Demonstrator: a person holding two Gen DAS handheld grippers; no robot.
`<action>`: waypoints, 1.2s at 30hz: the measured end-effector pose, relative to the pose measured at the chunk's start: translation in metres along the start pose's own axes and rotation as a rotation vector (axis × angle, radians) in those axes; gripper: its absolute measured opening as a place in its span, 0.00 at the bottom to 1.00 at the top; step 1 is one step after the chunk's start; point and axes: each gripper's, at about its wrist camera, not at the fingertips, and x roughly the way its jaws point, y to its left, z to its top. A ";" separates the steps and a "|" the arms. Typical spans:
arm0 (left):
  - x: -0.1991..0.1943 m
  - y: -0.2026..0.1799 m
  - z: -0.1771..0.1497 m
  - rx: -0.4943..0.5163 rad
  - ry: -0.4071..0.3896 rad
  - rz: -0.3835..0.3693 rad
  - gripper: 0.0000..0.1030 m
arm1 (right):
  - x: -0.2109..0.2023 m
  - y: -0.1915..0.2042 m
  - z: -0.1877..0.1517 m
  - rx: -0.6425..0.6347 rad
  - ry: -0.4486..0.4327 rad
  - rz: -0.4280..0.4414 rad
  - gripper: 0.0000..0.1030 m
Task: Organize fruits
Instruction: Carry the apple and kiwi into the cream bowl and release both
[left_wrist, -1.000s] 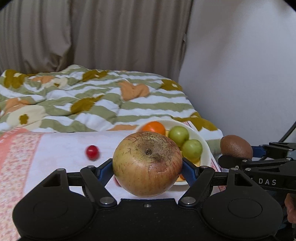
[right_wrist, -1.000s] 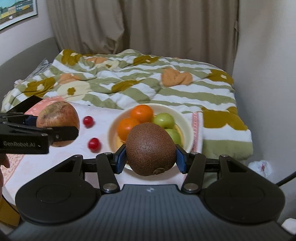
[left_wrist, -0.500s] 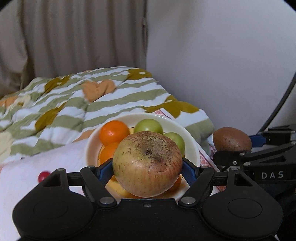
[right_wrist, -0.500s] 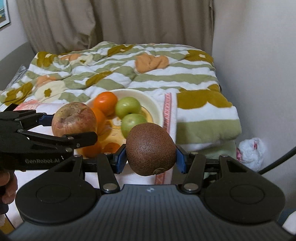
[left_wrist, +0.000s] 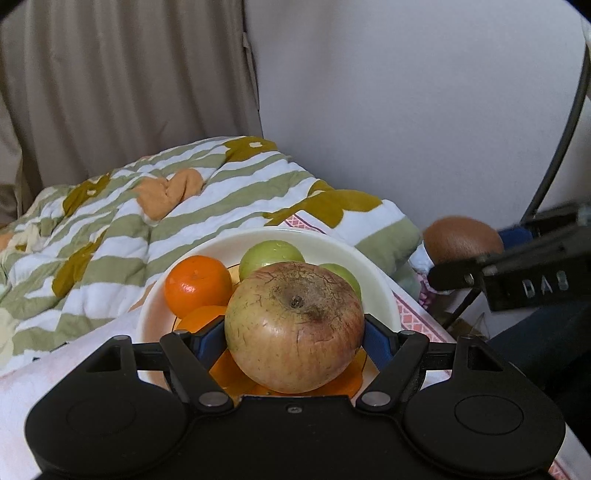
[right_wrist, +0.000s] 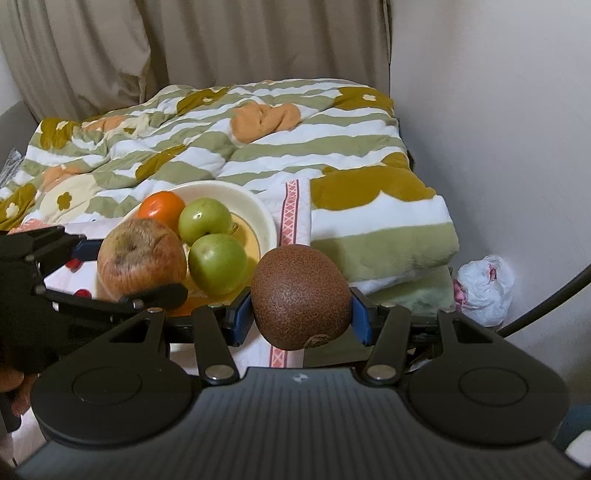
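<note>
My left gripper (left_wrist: 294, 338) is shut on a reddish-yellow apple (left_wrist: 294, 326) and holds it over the near part of the cream bowl (left_wrist: 332, 245). The bowl holds two oranges (left_wrist: 197, 286) and two green fruits (left_wrist: 271, 253). The apple also shows in the right wrist view (right_wrist: 142, 256), above the bowl's (right_wrist: 255, 206) left side. My right gripper (right_wrist: 301, 317) is shut on a brown kiwi (right_wrist: 301, 297) and holds it to the right of the bowl, over the cloth's patterned edge. The kiwi also shows in the left wrist view (left_wrist: 461, 240).
A striped flowered blanket (right_wrist: 258, 147) covers the bed behind the bowl. A white cloth with a pink border (right_wrist: 291, 206) lies under the bowl. Small red fruits (right_wrist: 83, 293) lie on the cloth left of the bowl. A crumpled plastic bag (right_wrist: 485, 284) lies by the wall at right.
My left gripper has carried the apple rightward from beside the bowl to over it. My right gripper has moved the kiwi to the right, off the bowl to its right side.
</note>
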 end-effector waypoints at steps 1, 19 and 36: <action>0.001 -0.001 0.000 0.003 0.000 0.004 0.78 | 0.001 0.000 0.002 0.002 -0.002 -0.002 0.67; -0.044 0.045 0.002 -0.136 -0.048 0.030 0.98 | 0.045 0.019 0.049 -0.033 -0.013 0.082 0.67; -0.067 0.082 -0.018 -0.267 -0.002 0.097 0.98 | 0.071 0.018 0.059 -0.019 -0.048 0.164 1.00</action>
